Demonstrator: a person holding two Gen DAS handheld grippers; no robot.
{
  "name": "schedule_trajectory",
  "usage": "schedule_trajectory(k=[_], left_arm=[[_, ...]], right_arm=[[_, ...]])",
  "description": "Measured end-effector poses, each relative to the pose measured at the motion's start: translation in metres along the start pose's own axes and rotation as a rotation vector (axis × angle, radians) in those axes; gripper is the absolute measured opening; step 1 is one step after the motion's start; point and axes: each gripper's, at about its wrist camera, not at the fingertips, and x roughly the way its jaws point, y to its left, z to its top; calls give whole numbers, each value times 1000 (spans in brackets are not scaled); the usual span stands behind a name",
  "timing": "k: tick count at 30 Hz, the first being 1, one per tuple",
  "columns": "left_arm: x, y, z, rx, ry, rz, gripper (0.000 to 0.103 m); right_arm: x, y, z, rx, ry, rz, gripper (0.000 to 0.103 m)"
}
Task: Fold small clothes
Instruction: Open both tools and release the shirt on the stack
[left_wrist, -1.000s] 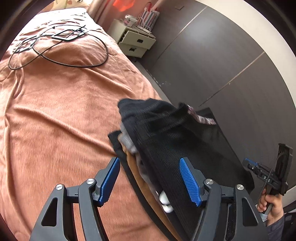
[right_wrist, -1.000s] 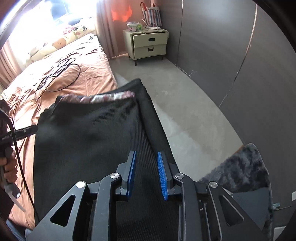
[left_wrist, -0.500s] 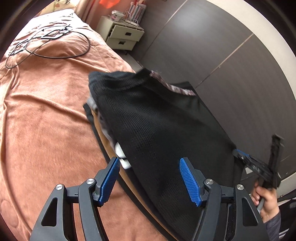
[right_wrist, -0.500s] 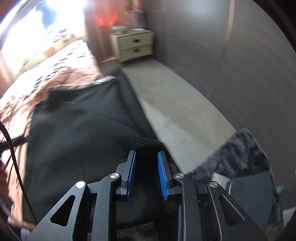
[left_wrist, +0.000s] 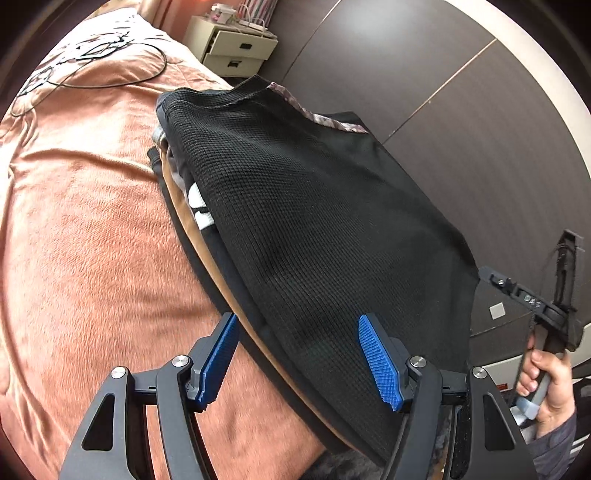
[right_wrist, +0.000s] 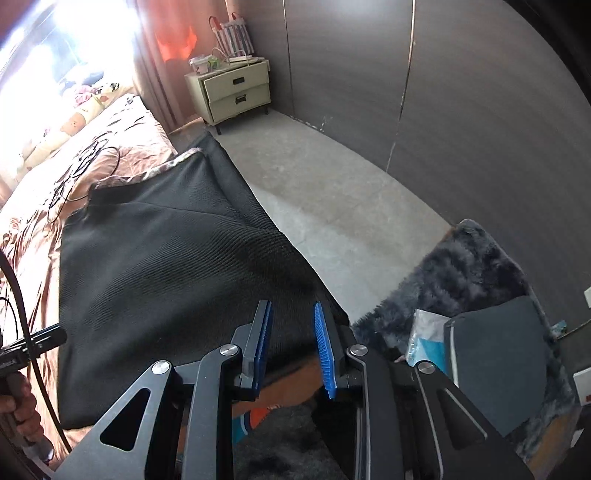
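A bed covered with a salmon-pink blanket (left_wrist: 92, 229) fills most of the scene, beside a grey concrete floor (right_wrist: 332, 192) and dark panelled walls. Spread flat on the near edge of the bed is a black waffle-knit garment (left_wrist: 314, 206), lying on top of other clothes, among them an orange-brown layer and a piece with white markings that peek out along its left side. A patterned band runs along the garment's far hem. At the far end of the room stands a cream bedside cabinet (right_wrist: 236, 92) with two drawers. A dark shaggy rug (right_wrist: 461, 266) lies on the floor to the right. Loose black cables (left_wrist: 110, 70) trail across the far part of the blanket. The left gripper (left_wrist: 299, 362) hangs over the near left edge of the clothes with its blue pads spread wide, released, pressing on nothing. The right gripper (right_wrist: 293, 347) is over the garment's near right corner, its pads narrowly parted; whether they pinch cloth cannot be told. The person's right hand (left_wrist: 546, 384) grips its handle.
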Motion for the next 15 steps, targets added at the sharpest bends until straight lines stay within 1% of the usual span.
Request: schedule_trajectory(k=[1, 2, 3, 4, 5, 6, 7, 8, 9, 10, 11, 13, 15], left_arm=[[-4, -2, -2, 2, -3, 2, 69], [-10, -5, -4, 4, -7, 1, 69], [-15, -9, -8, 8, -13, 2, 69], [-22, -12, -10, 16, -21, 8, 69], [-29, -15, -12, 26, -33, 15, 70], [-36, -18, -13, 33, -44, 19, 74], [-45, -20, -16, 39, -58, 21, 77], [-51, -21, -16, 40, -66, 20, 86], [-59, -23, -18, 42, -76, 18, 94], [-67, -23, -19, 47, -88, 21, 98], [-74, -24, -21, 50, -96, 17, 103], [-89, -24, -25, 45, -101, 5, 103], [-104, -25, -29, 50, -109, 18, 103]], right_arm=[[-9, 3, -3, -6, -4, 2, 22], [-16, 6, -5, -12, -7, 5, 25], [-22, 8, -6, -17, -9, 0, 40], [-31, 12, -8, -21, -17, -15, 64], [-42, 16, -12, -31, -35, -29, 73], [-51, 19, -14, -46, -54, -40, 80], [-60, 24, -16, -59, -68, -43, 81], [-71, 31, -20, -62, -74, -39, 83], [-81, 35, -23, -58, -78, -35, 88], [-89, 39, -25, -57, -88, -35, 92], [-98, 43, -27, -59, -101, -35, 94], [-115, 53, -34, -67, -128, -30, 103], [-124, 59, -43, -70, -133, -32, 103]])
